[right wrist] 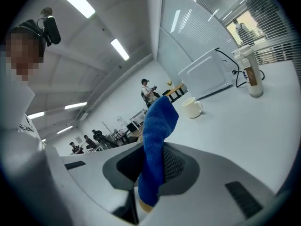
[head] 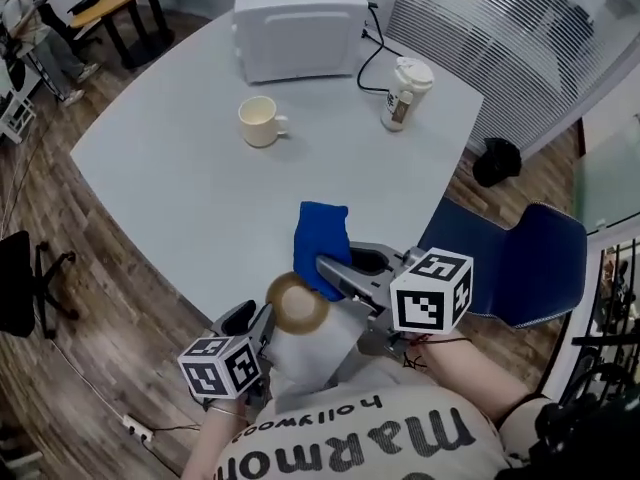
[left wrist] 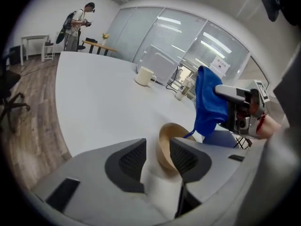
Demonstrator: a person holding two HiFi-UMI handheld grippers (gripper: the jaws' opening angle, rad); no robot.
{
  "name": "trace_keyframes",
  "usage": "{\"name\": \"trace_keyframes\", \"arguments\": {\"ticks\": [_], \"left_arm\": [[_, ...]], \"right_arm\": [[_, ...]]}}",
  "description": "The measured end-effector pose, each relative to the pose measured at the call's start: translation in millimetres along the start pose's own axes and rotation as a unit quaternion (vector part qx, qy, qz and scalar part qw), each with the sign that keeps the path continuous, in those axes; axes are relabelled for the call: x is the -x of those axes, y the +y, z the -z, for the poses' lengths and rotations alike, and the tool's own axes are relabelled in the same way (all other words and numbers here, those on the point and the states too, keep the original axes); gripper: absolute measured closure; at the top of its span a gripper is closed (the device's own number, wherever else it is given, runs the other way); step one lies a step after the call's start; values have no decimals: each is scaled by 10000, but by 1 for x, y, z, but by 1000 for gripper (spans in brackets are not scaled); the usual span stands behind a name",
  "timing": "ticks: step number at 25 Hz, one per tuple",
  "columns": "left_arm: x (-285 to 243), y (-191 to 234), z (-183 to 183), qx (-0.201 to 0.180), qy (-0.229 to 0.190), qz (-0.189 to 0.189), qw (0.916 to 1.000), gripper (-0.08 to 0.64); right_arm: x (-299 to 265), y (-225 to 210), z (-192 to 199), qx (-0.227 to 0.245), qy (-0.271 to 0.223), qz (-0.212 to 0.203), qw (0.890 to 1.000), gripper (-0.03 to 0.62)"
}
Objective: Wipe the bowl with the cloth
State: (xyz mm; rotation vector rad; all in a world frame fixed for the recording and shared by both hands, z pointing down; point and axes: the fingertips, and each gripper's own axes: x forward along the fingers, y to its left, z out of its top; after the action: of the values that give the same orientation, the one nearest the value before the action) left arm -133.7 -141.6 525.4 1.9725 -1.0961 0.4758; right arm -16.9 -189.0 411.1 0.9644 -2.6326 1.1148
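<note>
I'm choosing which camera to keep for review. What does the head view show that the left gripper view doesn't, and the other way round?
Only the head view: a black bag on the floor and the wearer's shirt. Only the left gripper view: the open gap between the jaws of the left hand-held gripper, with the bowl showing through it. Both: the bowl, the blue cloth clamped in the right hand-held gripper, the mug, the paper cup.

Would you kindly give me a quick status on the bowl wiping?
Left claw open, bowl between. Right claw shut on cloth, near bowl. Mug far off.
</note>
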Motion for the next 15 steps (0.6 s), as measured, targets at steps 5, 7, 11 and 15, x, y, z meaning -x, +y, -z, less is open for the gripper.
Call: {"name": "trace_keyframes", "arguments": {"ticks": [5,7,11,15], "left_arm": [[-18,-1,14,179,209,-291,9992,383],[-22,-3,18,201,247,-360,9988,421],[-26,-1,18,296,135,-582,9978,485],[-26,5,16,303,74,-873,9957,543]], "right_arm": [[-3,1,-1,337,307,-347,9984,528],[-3,0,1,399,410,-426,9975,528],[-9,3,6,443,584,-665,9951,528],[-21,15,27,511,930,-948,9898,528]]}}
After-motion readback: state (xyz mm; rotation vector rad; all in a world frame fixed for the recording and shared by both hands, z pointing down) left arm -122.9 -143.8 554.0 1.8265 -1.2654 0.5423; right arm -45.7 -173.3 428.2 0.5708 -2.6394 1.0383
